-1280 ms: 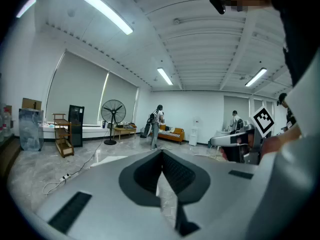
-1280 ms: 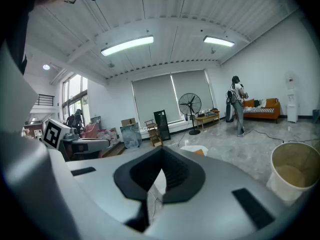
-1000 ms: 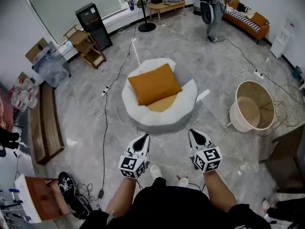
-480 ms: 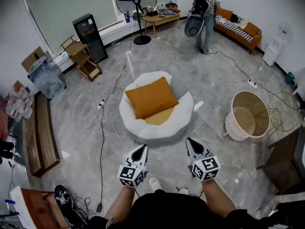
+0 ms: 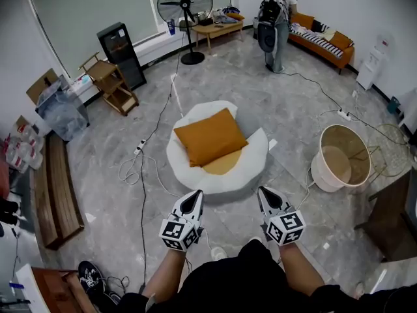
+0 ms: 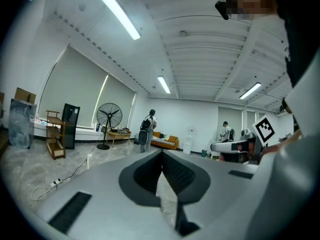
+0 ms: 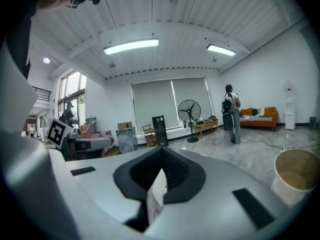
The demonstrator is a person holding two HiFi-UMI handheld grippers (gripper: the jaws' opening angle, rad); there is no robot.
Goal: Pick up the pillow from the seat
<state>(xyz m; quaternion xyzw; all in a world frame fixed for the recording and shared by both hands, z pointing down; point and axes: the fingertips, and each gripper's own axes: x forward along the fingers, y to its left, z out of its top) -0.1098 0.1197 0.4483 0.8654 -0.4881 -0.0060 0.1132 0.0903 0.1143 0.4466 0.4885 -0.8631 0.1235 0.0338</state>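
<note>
An orange square pillow [image 5: 210,136] lies tilted on a round white floor seat [image 5: 251,165] in the middle of the room, over an orange seat pad [image 5: 223,163]. My left gripper [image 5: 194,198] and right gripper [image 5: 264,195] hover side by side just short of the seat's near rim, both shut with nothing between the jaws. In the left gripper view the left gripper [image 6: 161,154] points level across the room; the pillow is hidden there. The right gripper [image 7: 161,151] also looks over the floor, with the pillow out of sight.
A tipped beige round bin [image 5: 341,158] lies right of the seat. Cables [image 5: 143,150] run over the grey floor at left. A wooden bench [image 5: 56,184], a standing fan [image 5: 186,4], a black cabinet [image 5: 122,44] and a person [image 5: 276,15] by an orange sofa [image 5: 324,39] ring the room.
Both grippers stayed shut and held their place before my body. The view rose and widened, so the seat with its pillow sits a little farther below me; the far person shifted left.
</note>
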